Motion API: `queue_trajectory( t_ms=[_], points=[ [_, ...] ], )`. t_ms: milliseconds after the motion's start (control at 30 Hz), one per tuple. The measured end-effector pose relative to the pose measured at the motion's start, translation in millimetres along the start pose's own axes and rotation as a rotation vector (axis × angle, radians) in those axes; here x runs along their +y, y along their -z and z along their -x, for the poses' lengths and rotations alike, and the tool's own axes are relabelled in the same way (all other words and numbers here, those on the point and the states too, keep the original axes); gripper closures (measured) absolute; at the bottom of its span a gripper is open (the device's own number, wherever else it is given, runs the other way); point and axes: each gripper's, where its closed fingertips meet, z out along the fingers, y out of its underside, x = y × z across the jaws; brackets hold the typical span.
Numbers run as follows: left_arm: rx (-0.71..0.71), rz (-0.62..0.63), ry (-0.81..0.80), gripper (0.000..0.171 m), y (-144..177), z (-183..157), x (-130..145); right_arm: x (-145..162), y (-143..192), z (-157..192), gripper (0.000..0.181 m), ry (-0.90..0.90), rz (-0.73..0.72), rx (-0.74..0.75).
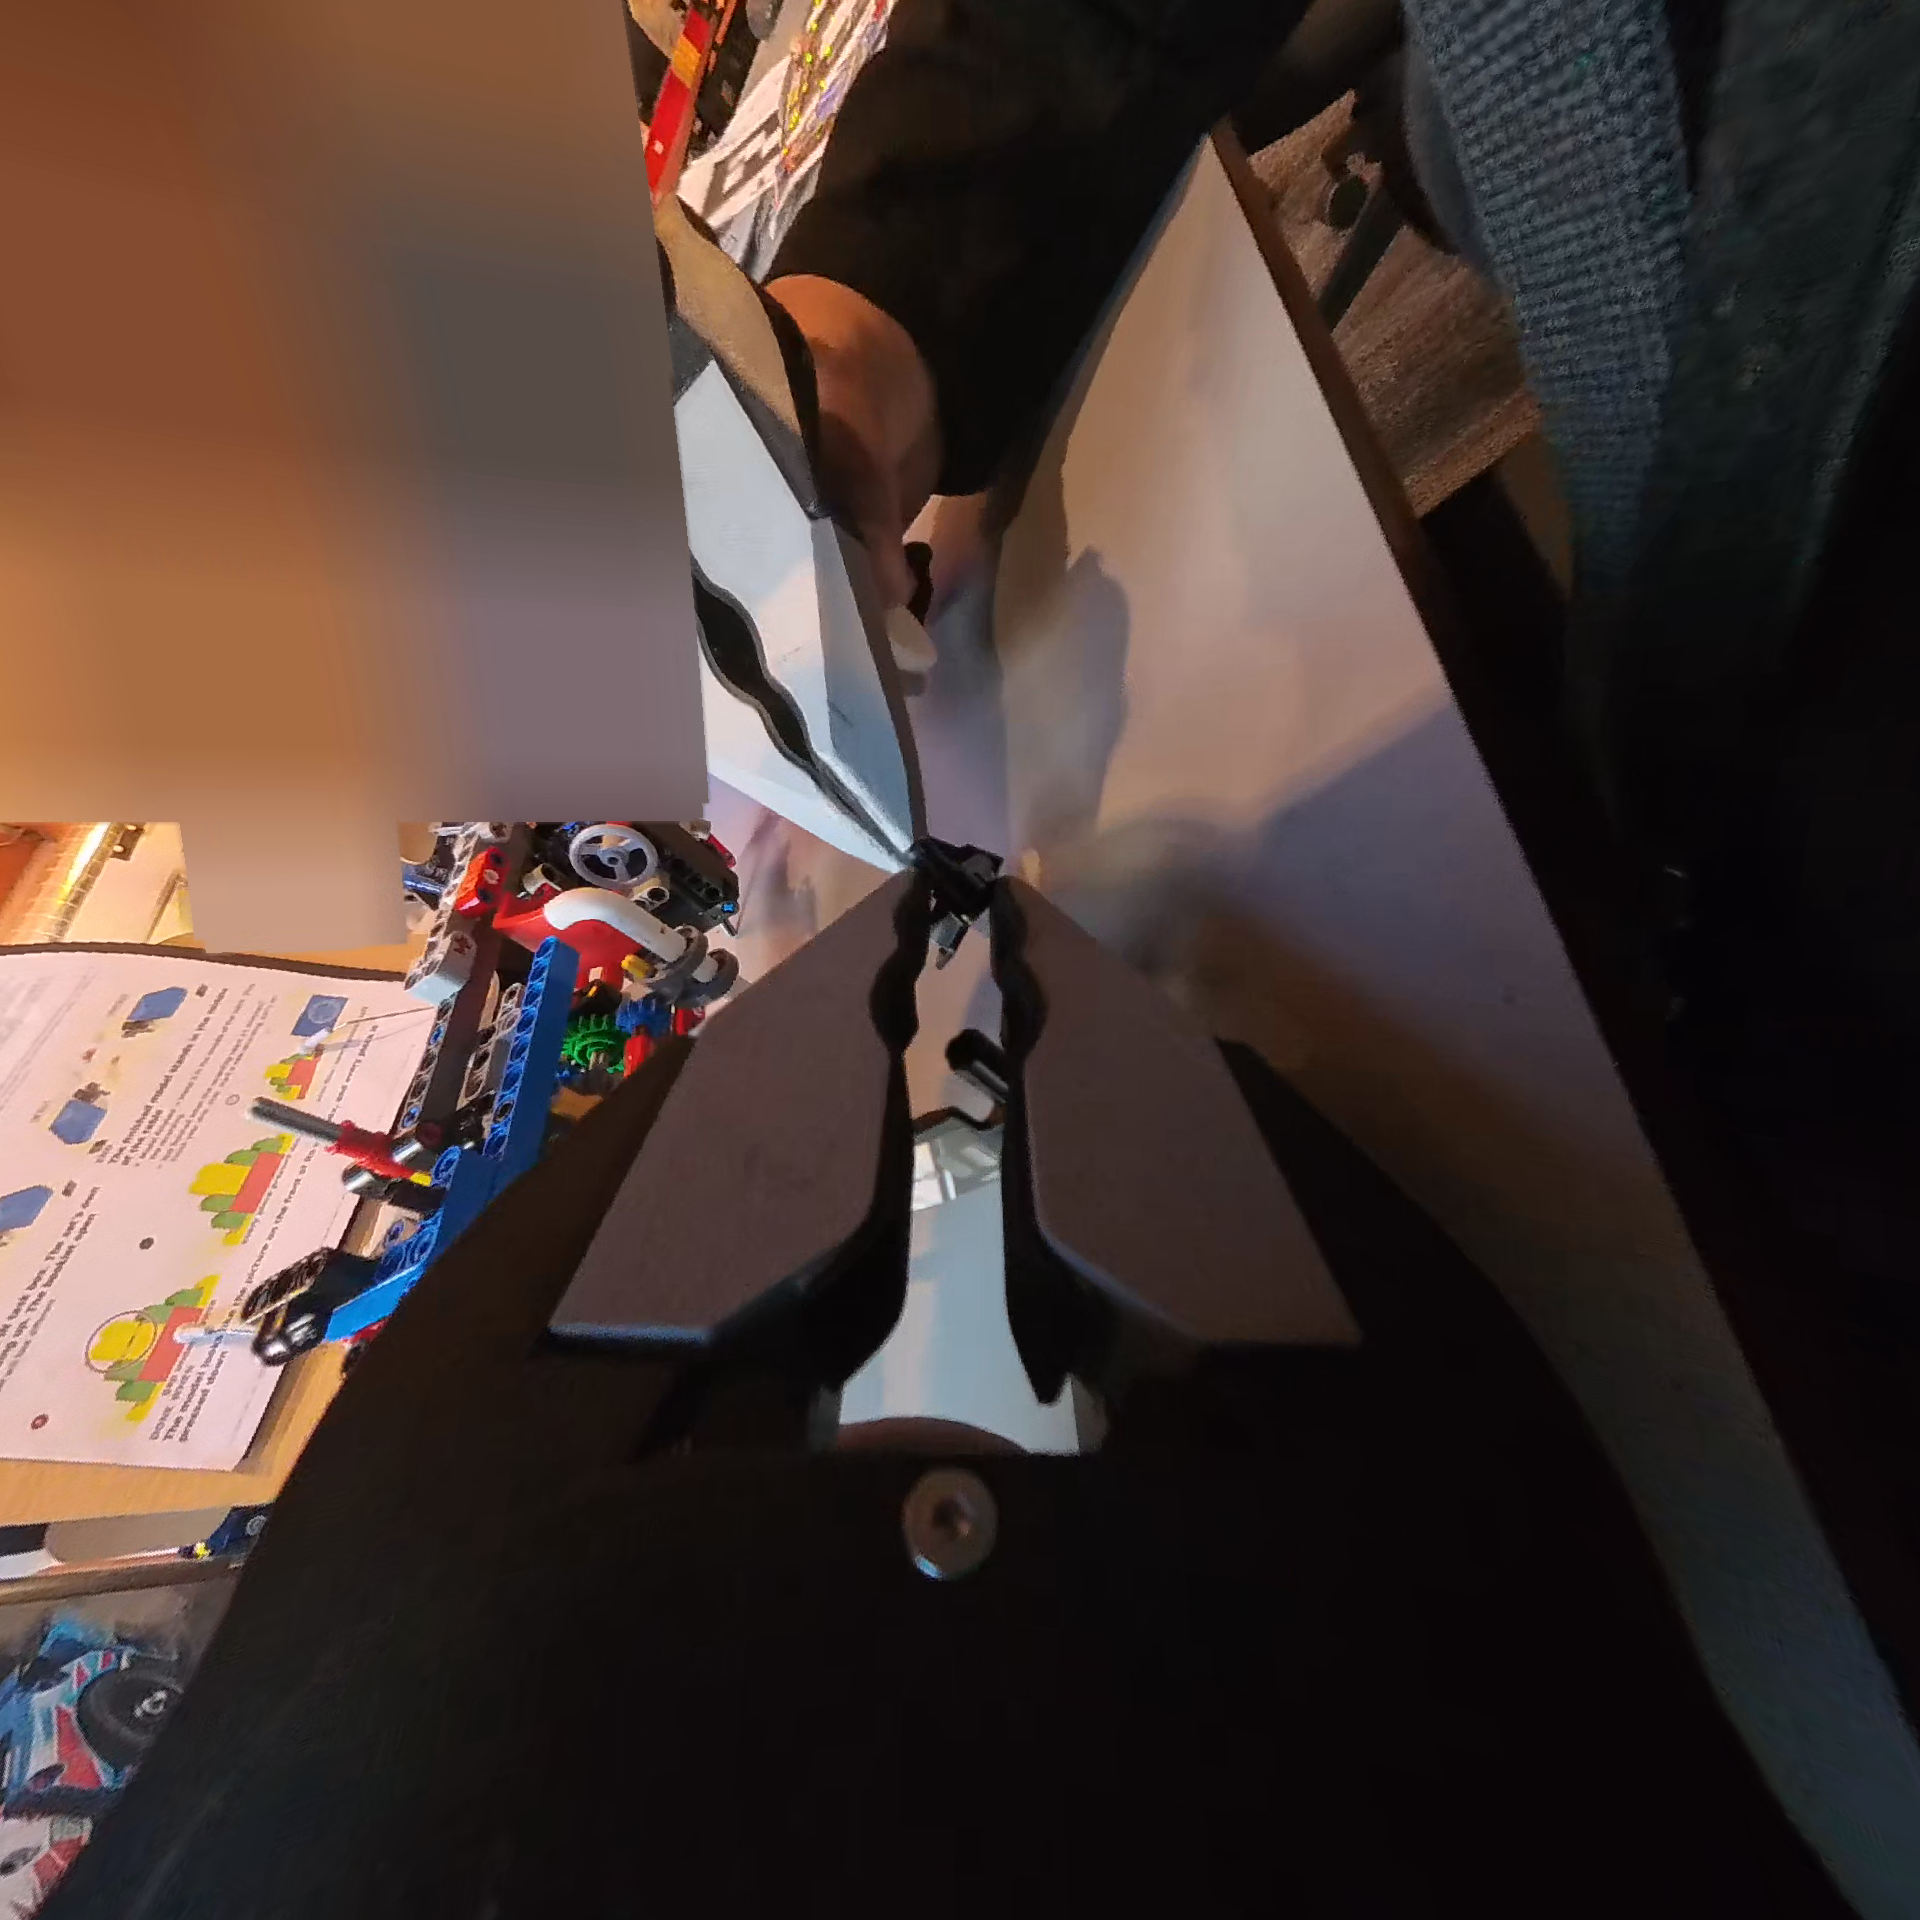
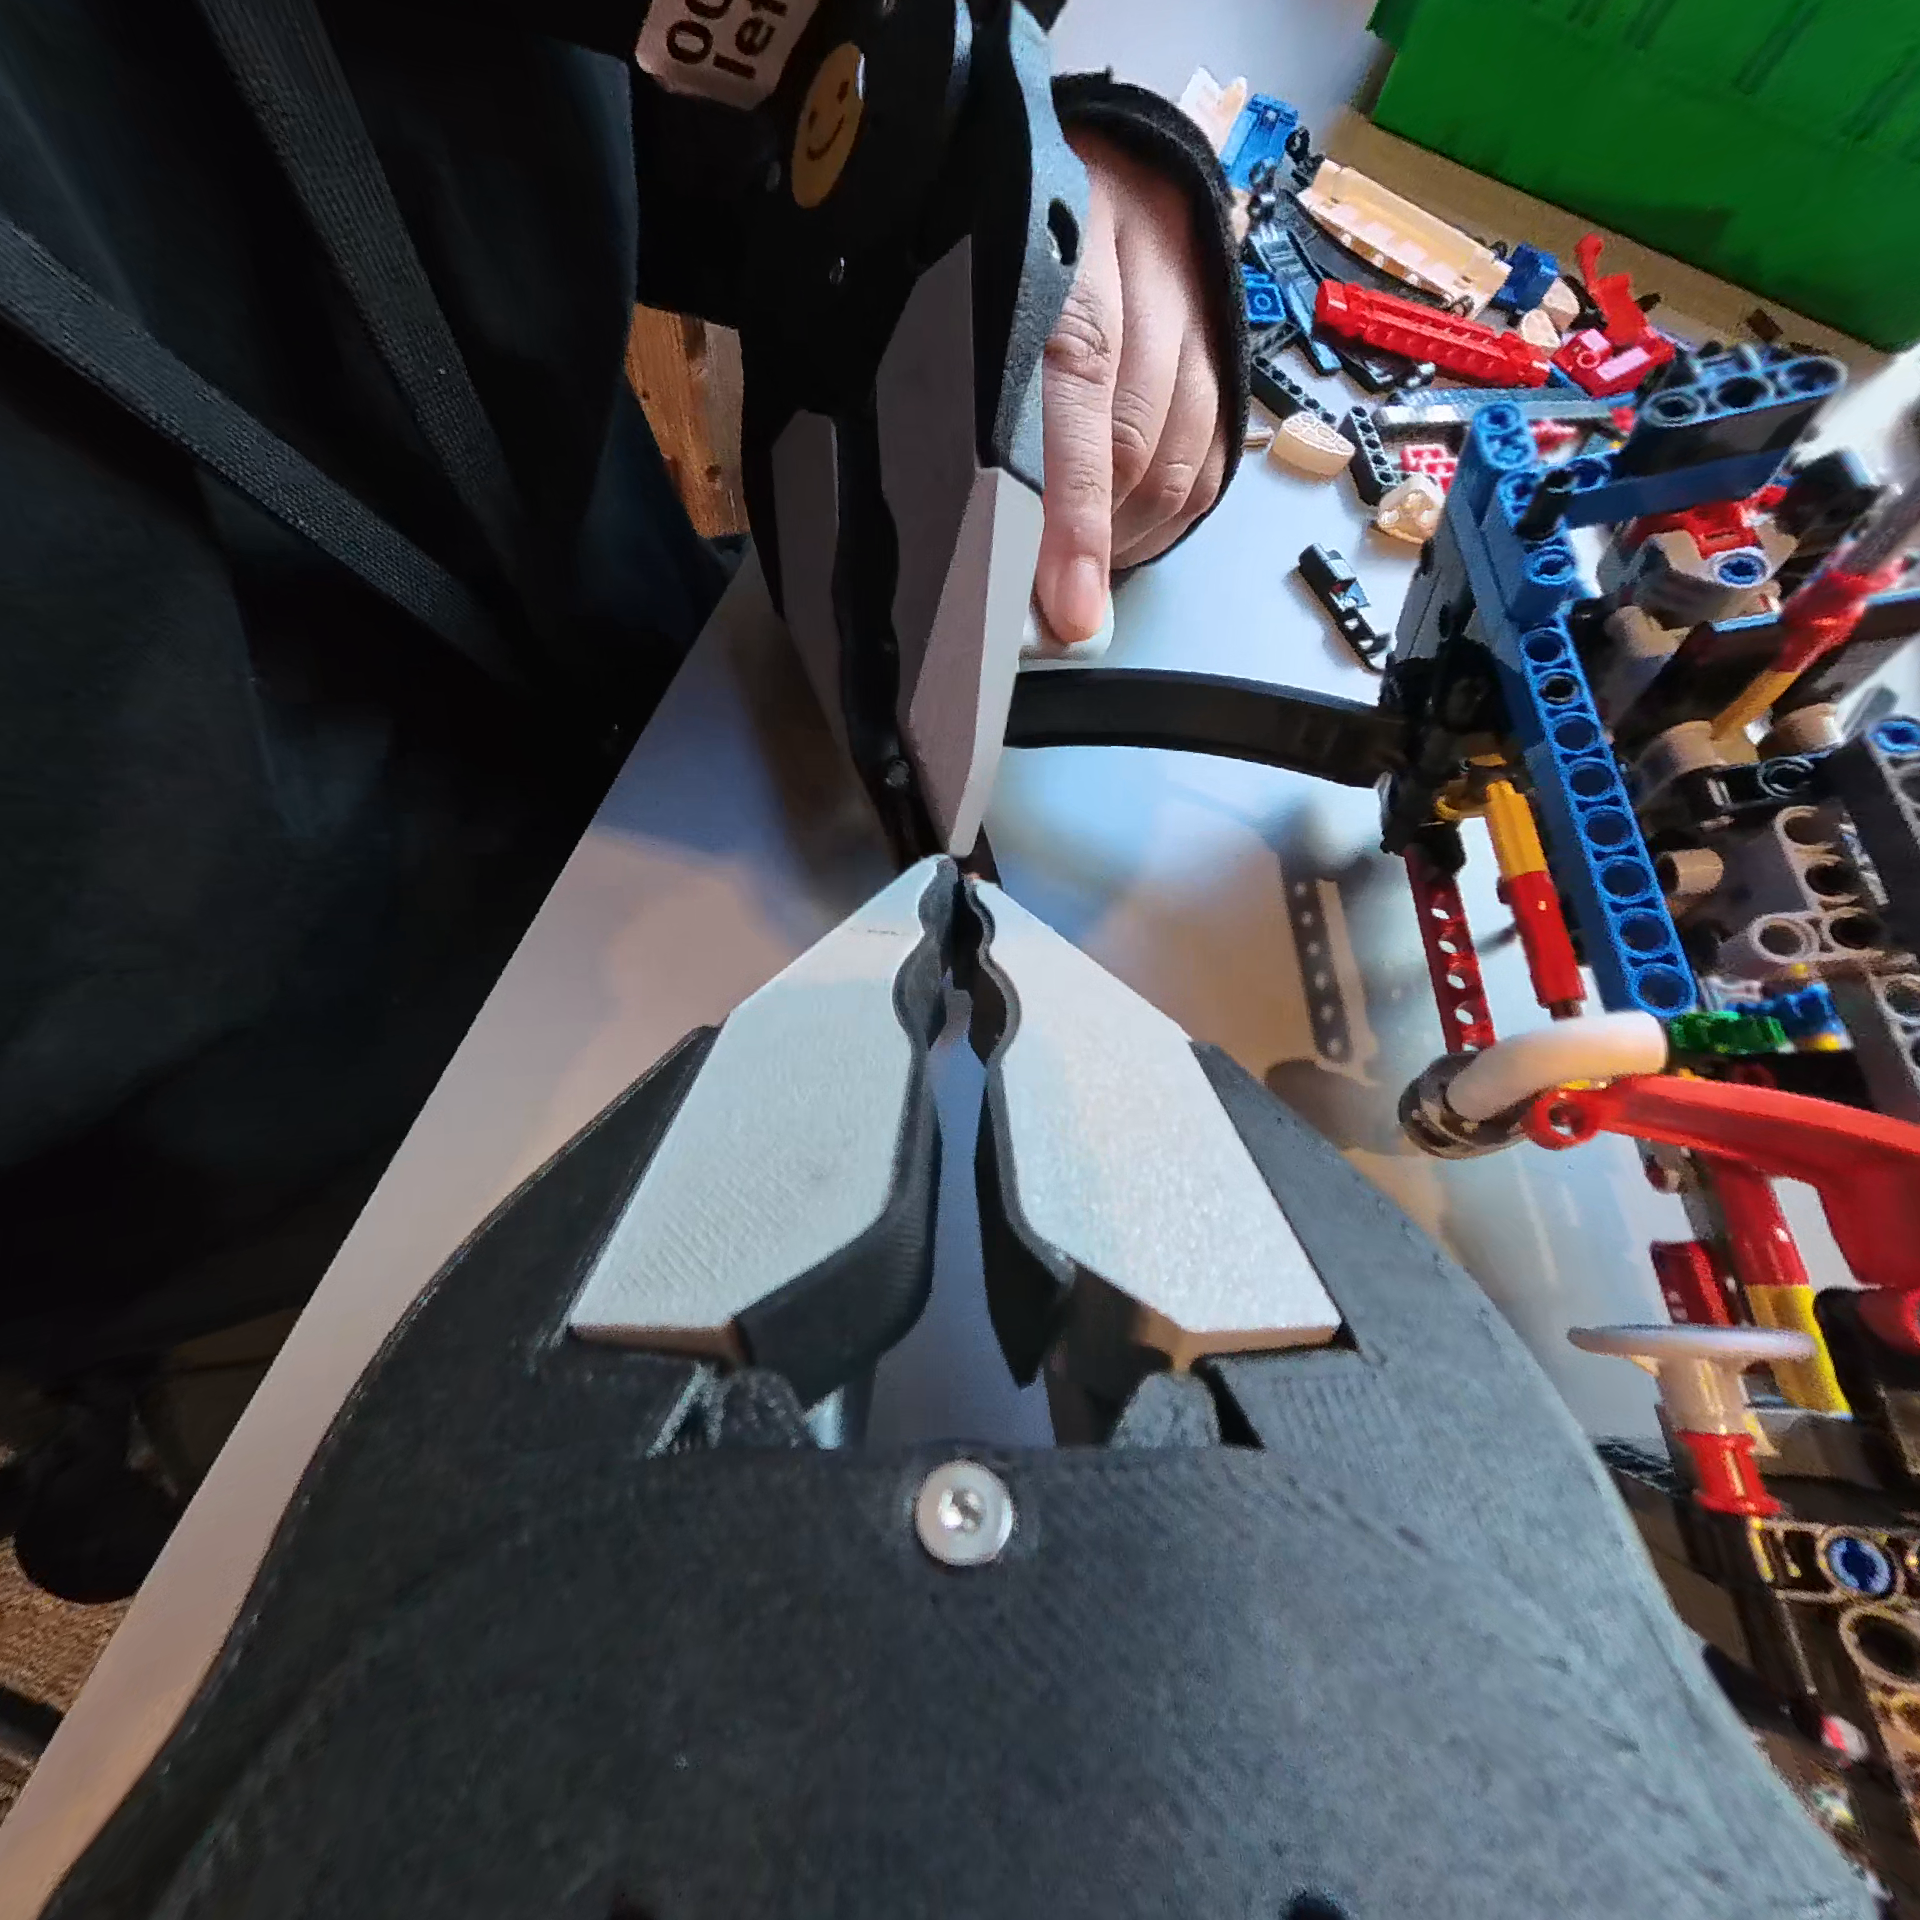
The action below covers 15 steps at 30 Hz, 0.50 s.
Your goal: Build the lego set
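My left gripper (image 1: pixel 951 902) and my right gripper (image 2: pixel 958 896) meet tip to tip just above the white table (image 1: pixel 1247 644). A small black lego piece (image 1: pixel 951 873) sits between the tips, and both grippers look shut on it. In the right wrist view the piece is almost hidden inside the closed fingertips. The right gripper (image 1: pixel 900 840) comes in from the upper left in the left wrist view; the left one (image 2: pixel 951 826) comes from above in the right wrist view. The part-built lego model (image 2: pixel 1558 790), blue, red and black, stands to the side (image 1: pixel 520 1039).
A printed instruction sheet (image 1: pixel 156 1195) lies beyond the model. Several loose lego pieces (image 2: pixel 1403 322) lie near a green box (image 2: pixel 1662 135). A black curved beam (image 2: pixel 1195 707) juts from the model. A black pin (image 1: pixel 977 1060) lies on the table. The table edge (image 2: pixel 582 883) is close.
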Motion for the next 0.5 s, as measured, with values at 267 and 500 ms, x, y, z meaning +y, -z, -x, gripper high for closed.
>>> queue_trajectory(
  t_ms=[267, 500],
  points=[
    [-0.026, 0.0, 0.008, 0.163, 0.0, 4.9, 1.6, -13.7, 22.6, -4.3, 0.172, -0.074, -0.124, -0.036],
    [-0.032, -0.005, 0.009, 0.162, -1.1, 6.7, 0.7, -1.8, 7.5, 0.8, 0.175, -0.007, -0.019, -0.023]
  ],
)
